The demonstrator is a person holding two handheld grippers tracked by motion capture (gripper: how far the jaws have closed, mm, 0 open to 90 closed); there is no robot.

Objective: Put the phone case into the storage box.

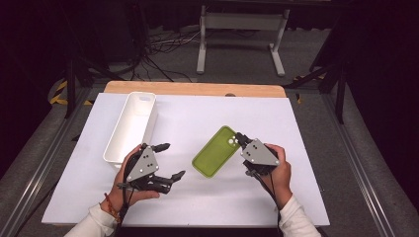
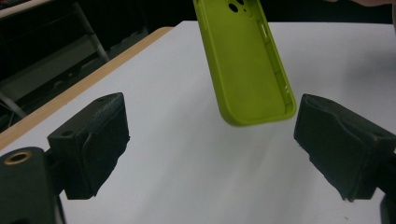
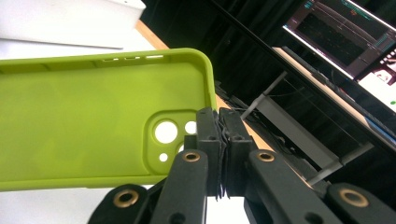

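Two tongs: my right gripper pinches the green phone case, left gripper gaping wide

phone case: lime green | bin: white | table cover: white | tongs: black

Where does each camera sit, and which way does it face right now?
High view: above the person's side, looking forward and down on the table; both hands, left gripper and right gripper show.
Left gripper view: rides the left gripper, facing the green phone case between open jaws.
Right gripper view: rides the right gripper, shut on the case's rim by the camera cutout.
All three share the case.
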